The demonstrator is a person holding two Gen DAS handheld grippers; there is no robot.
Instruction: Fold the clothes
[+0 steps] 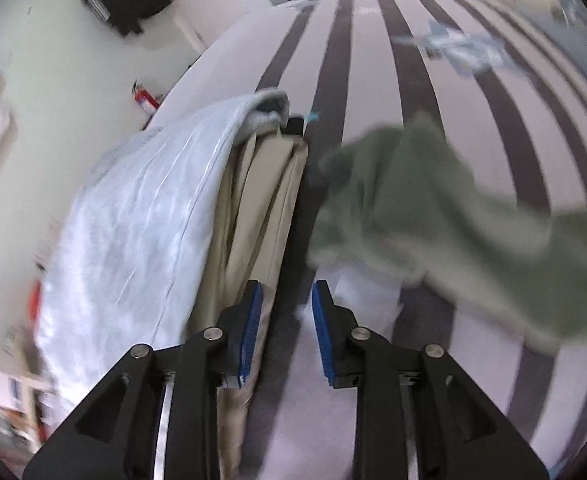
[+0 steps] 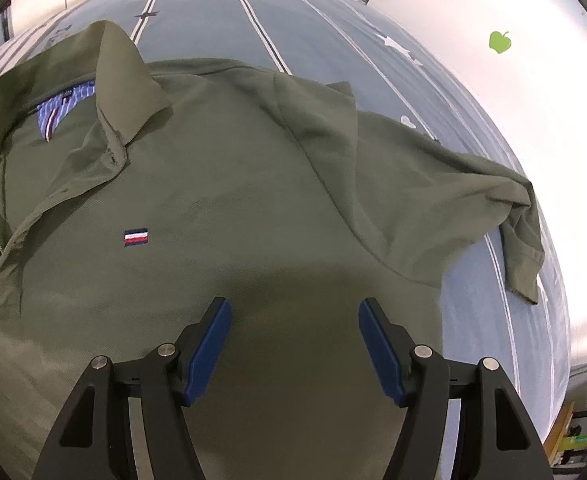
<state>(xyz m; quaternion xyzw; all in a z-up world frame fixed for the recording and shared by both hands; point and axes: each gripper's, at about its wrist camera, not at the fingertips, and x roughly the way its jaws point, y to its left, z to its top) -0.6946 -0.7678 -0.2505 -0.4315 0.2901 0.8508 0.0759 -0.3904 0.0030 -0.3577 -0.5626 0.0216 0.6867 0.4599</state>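
- Hovering over striped bed point(image 1: 373, 80) in left wrist view: left gripper point(image 1: 286, 300) partly open, nothing between pads. Folded stack point(image 1: 141, 216) (pale blue over beige) just left of it; olive polo shirt point(image 1: 425, 208) bunched and blurred to the right.
- Right wrist view: right gripper point(image 2: 295, 320) wide open, empty, above shirt chest. Shirt face up, collar point(image 2: 129, 80) and placket open, small flag logo point(image 2: 136, 237), one sleeve point(image 2: 501, 208) spread toward bed edge, fabric lightly creased.
- For a clean fold, probably: pinch at seam or hem, flatten sleeve, keep edges aligned.
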